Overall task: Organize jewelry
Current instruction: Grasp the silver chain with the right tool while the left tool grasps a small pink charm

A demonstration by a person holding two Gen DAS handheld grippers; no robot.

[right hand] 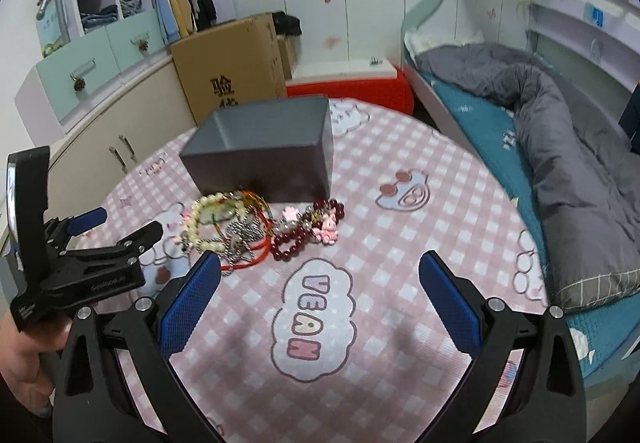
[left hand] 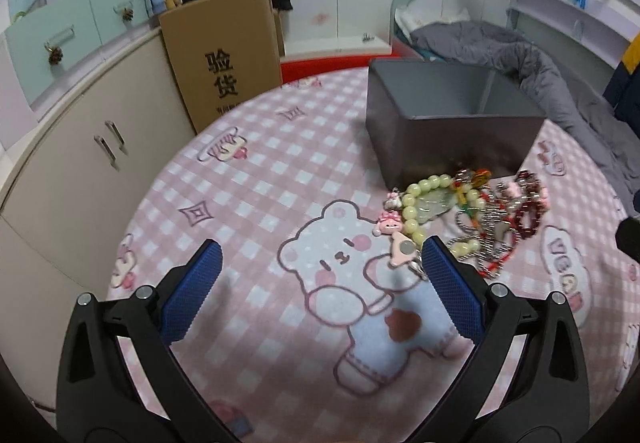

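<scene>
A tangled pile of jewelry lies on the pink checked tablecloth [left hand: 256, 179] in front of a grey open box [left hand: 452, 123]. It holds a pale green bead bracelet [left hand: 420, 199], a dark red bead bracelet [left hand: 528, 211], pink charms [left hand: 388, 223] and metal chains. My left gripper [left hand: 320, 263] is open and empty, just left of the pile, its right finger beside the charms. In the right wrist view the box [right hand: 264, 159], green bracelet [right hand: 200, 219] and red bracelet [right hand: 292, 243] lie ahead and left. My right gripper [right hand: 320, 275] is open and empty over the cloth.
The left gripper also shows at the left edge of the right wrist view [right hand: 88, 255]. A cardboard box [left hand: 224, 55] and cupboards [left hand: 80, 147] stand behind the round table. A bed with a grey quilt [right hand: 560, 147] lies on the right.
</scene>
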